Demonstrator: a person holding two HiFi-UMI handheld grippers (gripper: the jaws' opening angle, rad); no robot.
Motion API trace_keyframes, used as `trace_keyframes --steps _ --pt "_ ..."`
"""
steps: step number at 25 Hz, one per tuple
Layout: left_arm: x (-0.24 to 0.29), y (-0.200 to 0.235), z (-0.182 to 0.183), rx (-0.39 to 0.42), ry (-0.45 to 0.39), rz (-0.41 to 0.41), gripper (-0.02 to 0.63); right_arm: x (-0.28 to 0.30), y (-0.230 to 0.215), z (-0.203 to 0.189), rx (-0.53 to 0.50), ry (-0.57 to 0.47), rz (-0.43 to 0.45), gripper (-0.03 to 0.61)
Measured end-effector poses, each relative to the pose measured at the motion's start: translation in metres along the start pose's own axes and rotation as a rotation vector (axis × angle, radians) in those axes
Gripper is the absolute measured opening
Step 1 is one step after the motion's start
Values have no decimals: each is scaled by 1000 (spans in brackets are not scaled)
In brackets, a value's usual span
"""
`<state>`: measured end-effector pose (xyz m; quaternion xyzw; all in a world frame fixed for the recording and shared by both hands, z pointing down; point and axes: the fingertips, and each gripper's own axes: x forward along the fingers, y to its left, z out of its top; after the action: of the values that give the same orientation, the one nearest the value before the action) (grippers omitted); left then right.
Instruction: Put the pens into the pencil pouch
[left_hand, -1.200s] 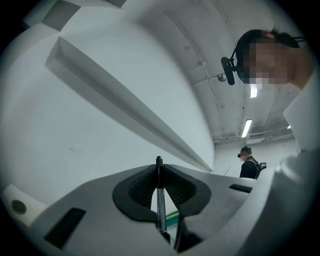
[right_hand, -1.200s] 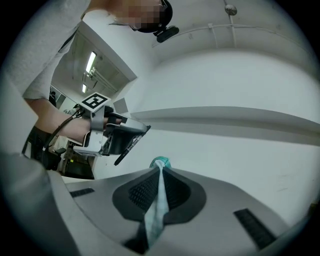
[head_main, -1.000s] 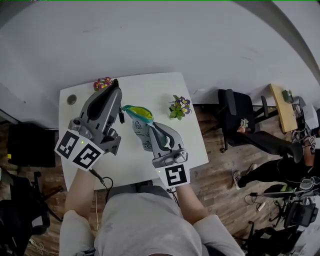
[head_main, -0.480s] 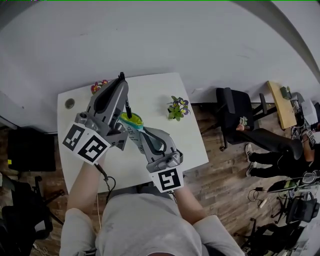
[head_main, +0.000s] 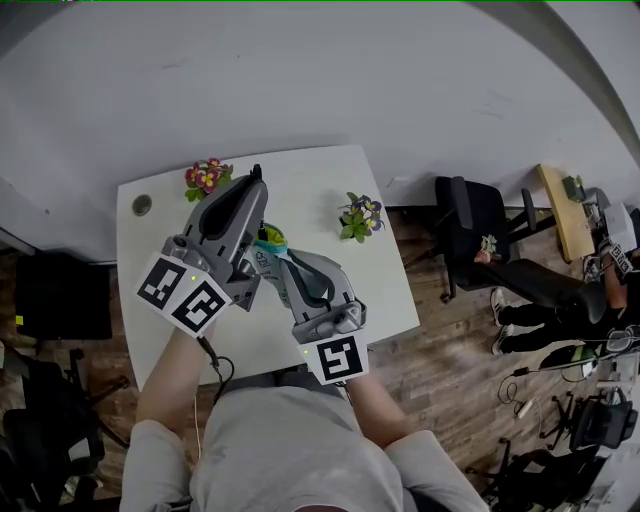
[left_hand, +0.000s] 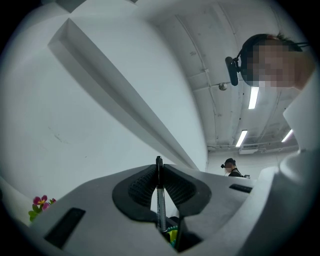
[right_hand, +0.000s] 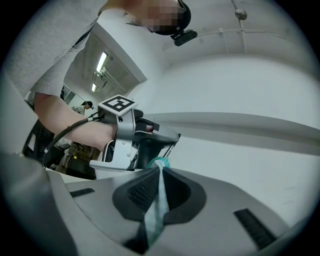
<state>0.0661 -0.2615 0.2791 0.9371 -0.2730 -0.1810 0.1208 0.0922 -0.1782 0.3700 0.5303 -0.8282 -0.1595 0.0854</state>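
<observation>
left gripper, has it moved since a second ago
Yes. The left gripper, holding the pen, has shifted right in the head view, off the pink flowers and toward the pouch.

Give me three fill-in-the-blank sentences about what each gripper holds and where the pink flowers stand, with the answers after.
1. The left gripper is clamped on a slim grey, black-capped ___.
2. The right gripper pinches the edge of the teal-rimmed fabric pencil ___.
3. The small pot of pink flowers stands on the white table on the ___ gripper's side.

Missing words: pen; pouch; left.
</observation>
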Motion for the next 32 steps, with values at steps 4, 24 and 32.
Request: trace_keyframes --steps 4,24,32 --pt "-4 2 4 -16 0 7 61 2 -1 4 4 -17 -8 37" --pt "-24 15 11 18 59 26 169 12 -13 29 39 -128 -55 37" --pt "-62 50 13 87 76 171 145 18 -12 31 59 -150 -49 35"
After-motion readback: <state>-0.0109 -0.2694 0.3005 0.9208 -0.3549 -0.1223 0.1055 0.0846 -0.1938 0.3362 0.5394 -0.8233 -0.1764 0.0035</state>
